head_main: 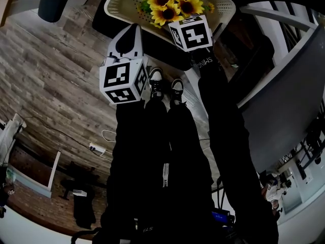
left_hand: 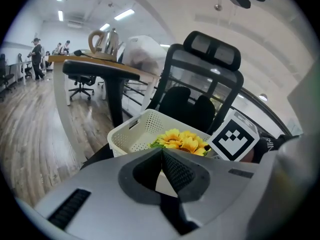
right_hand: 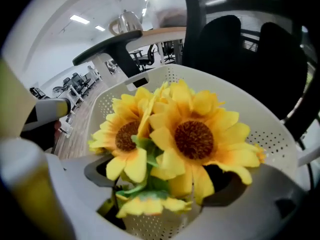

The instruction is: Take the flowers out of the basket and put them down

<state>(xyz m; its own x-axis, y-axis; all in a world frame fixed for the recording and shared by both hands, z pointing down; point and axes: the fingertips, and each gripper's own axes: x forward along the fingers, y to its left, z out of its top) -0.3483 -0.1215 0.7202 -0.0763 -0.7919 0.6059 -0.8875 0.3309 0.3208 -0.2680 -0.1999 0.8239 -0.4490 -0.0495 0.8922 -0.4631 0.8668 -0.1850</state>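
Starting at the left of the head view, wood-plank floor [head_main: 51,70] is taking up that whole side. Next over, the left gripper [left_hand: 161,151] is hanging at the near side of the basket [head_main: 118,6]. It's clenched: in its own view the two jaws are meeting at the tips with nothing pinched in them. It's pointing at the basket's wall, and I can't tell if it's actually touching it. Just right of its cube, the person's shoes [head_main: 165,85] are poking out on the floor.

The basket is a cream perforated one, sitting on the black seat [head_main: 170,60] of an office chair. The chair's headrest [left_hand: 212,51] is showing behind it in the left gripper view. The flowers [head_main: 171,1], a bunch of yellow sunflowers with dark centres, are lying inside the basket, roughly mid-basket.

Then the right gripper [right_hand: 167,176] is reaching down into the basket right at the bunch. Its jaws are standing wide apart, one on each side of the blooms and green leaves. So the flowers are sitting between them, but the pads aren't squeezing anything: released, not grasping. Its marker cube [head_main: 190,33] is covering the near edge of the bunch from above.
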